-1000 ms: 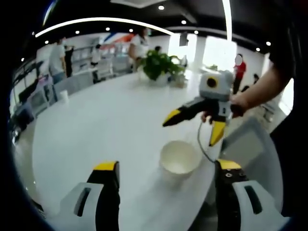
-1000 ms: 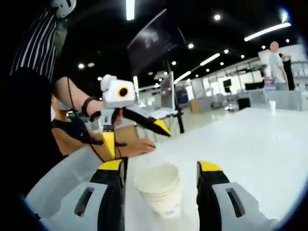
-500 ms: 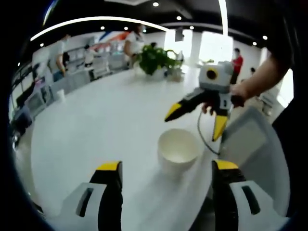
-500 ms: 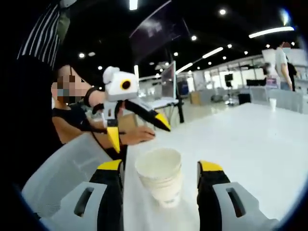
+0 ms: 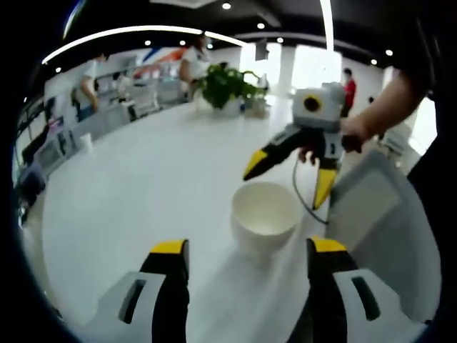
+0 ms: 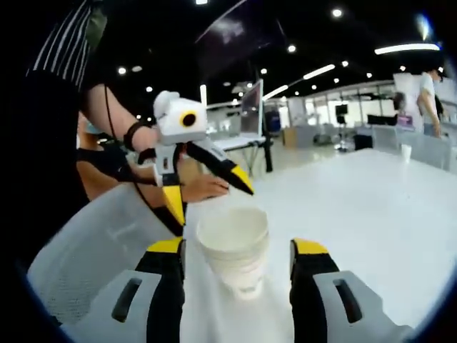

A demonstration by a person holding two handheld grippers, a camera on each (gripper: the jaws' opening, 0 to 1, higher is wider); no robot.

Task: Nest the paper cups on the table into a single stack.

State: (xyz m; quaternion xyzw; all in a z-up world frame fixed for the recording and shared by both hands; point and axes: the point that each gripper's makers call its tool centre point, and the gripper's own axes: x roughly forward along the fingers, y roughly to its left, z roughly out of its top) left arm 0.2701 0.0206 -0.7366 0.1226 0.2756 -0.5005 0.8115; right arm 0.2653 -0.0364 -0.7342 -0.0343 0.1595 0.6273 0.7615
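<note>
Your left gripper [image 5: 246, 261] is level over the white table [image 5: 143, 186] with its jaws spread wide and empty, the stack of paper cups [image 5: 263, 216] standing upright just ahead between the tips; your right gripper [image 6: 235, 261] comes at the same stack [image 6: 234, 246] from the opposite side, jaws also apart and holding nothing, so each gripper faces the other across the cups. The stack stands near the table edge by a grey chair back [image 5: 364, 207], with open tabletop stretching away toward a potted plant [image 5: 227, 84] and a lone cup [image 6: 405, 153] at the far edge. The top cup's inside looks empty.
</note>
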